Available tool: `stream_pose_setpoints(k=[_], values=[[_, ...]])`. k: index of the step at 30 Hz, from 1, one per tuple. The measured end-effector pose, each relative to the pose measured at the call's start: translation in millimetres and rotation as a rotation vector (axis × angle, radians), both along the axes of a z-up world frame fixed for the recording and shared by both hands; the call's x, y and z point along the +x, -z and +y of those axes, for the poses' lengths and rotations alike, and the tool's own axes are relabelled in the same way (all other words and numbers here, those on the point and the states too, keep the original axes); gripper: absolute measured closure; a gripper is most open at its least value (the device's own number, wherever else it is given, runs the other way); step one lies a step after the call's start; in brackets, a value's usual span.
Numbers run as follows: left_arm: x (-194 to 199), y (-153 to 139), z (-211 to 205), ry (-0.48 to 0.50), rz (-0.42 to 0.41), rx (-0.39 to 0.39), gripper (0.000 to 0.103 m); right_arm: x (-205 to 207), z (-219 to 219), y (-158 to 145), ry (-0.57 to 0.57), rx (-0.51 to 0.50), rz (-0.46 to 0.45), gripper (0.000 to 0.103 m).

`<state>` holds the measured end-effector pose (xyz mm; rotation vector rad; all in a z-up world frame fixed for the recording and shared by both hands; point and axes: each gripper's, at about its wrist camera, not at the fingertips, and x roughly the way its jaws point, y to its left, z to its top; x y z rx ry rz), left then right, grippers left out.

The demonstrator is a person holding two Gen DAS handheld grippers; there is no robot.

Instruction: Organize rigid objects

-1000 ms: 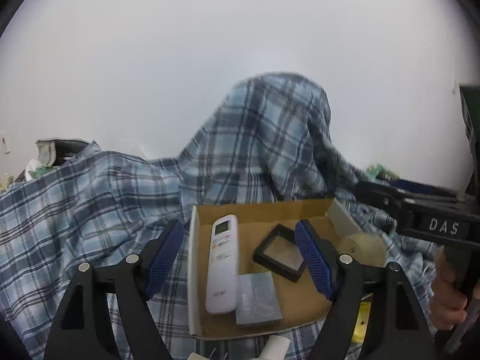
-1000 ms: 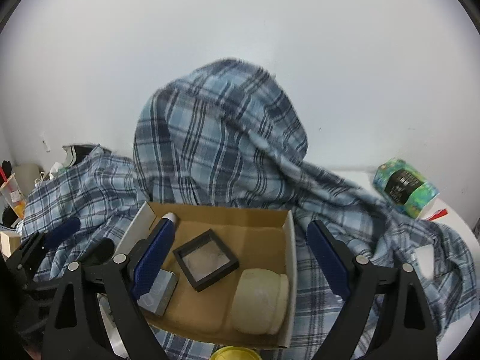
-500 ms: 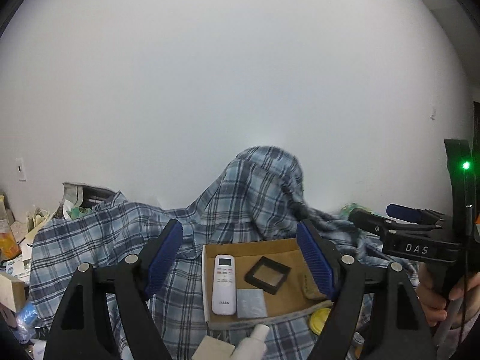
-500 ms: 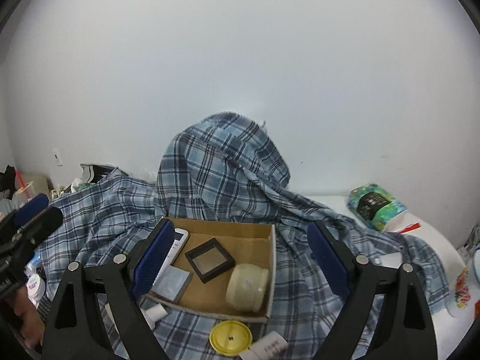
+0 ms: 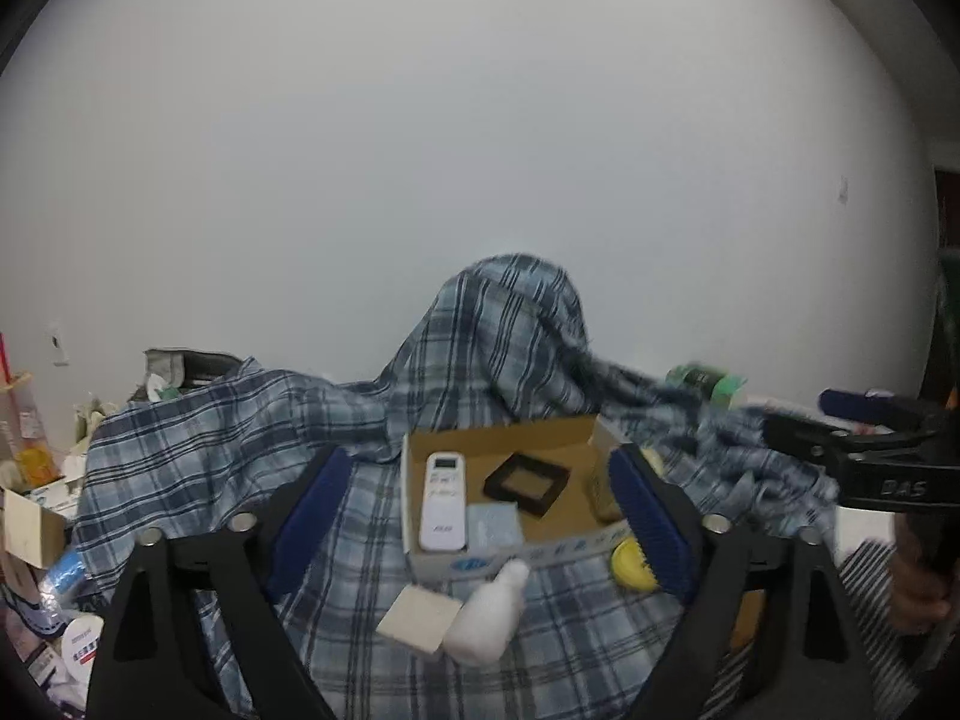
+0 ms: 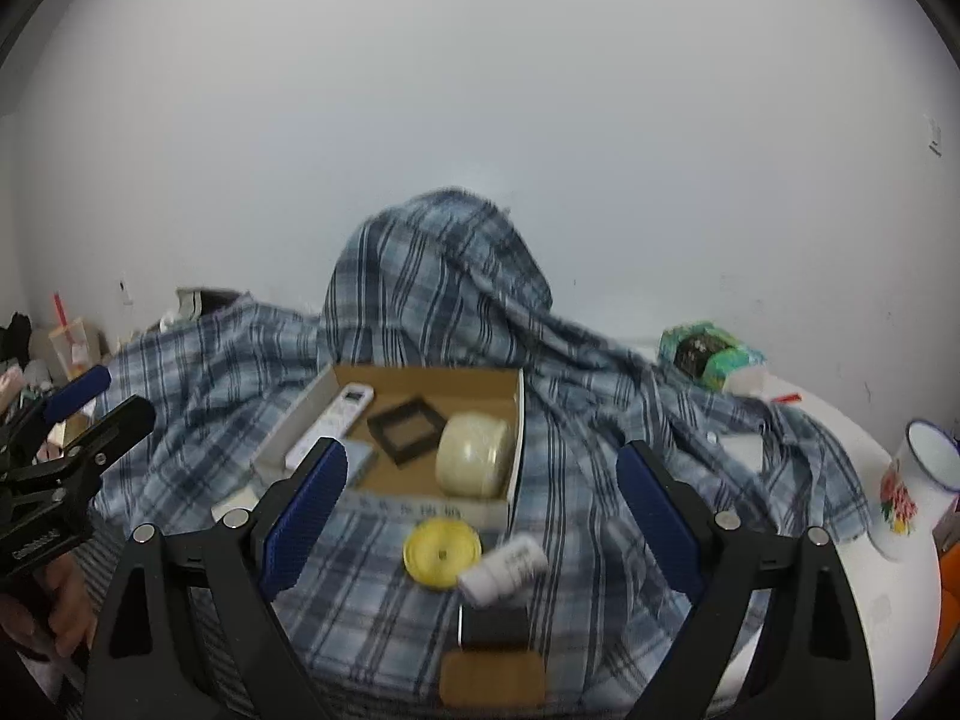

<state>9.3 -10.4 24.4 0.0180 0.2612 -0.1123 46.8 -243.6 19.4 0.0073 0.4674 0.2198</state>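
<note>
A brown cardboard box (image 5: 564, 432) (image 6: 420, 375) sits on a blue plaid cloth. It holds a white remote (image 5: 443, 501) (image 6: 333, 423), a black square frame (image 5: 527, 480) (image 6: 408, 427), a grey flat packet (image 5: 493, 525) and a cream jar (image 6: 474, 453). In front of the box lie a yellow lid (image 6: 443, 552) (image 5: 630, 561), a white bottle (image 5: 489, 612) (image 6: 503, 567), a beige square (image 5: 420, 617), a black block (image 6: 493, 627) and a tan piece (image 6: 492, 681). My left gripper (image 5: 480, 531) is open and empty, short of the box. My right gripper (image 6: 480, 516) is open and empty above the lid.
The plaid cloth (image 5: 240, 450) covers the table and a tall hump at the back. A green package (image 6: 708, 354) and a flowered white mug (image 6: 918, 486) stand at the right. Clutter, a drink cup (image 6: 69, 345) and a small box (image 5: 30, 525) crowd the left side.
Both grippers have drawn back and up from the box, so the loose items in front of it now show. Both stay open and empty.
</note>
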Motion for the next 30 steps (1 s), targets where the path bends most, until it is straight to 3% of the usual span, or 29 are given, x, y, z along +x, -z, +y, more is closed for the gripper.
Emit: stream_pose_setpoints(k=[3,6,12,21,30], values=[[-2,15,-7,-0.025,0.002,0.046,0.006,-3,-1,17,0.002,-0.007,0.034,0.012],[4,30,-11,0.016,0.054,0.052,0.000,0,-2,35,-0.002,-0.018,0.080,0.012],[15,49,-13,0.038,0.113,0.048,0.000,10,-4,61,-0.005,-0.027,0.150,0.012],[27,57,2,0.042,0.181,-0.043,0.000,18,-6,67,-0.007,-0.009,0.201,0.012],[26,56,0,0.040,0.175,-0.035,0.000,22,-2,74,-0.028,-0.026,0.242,0.016]])
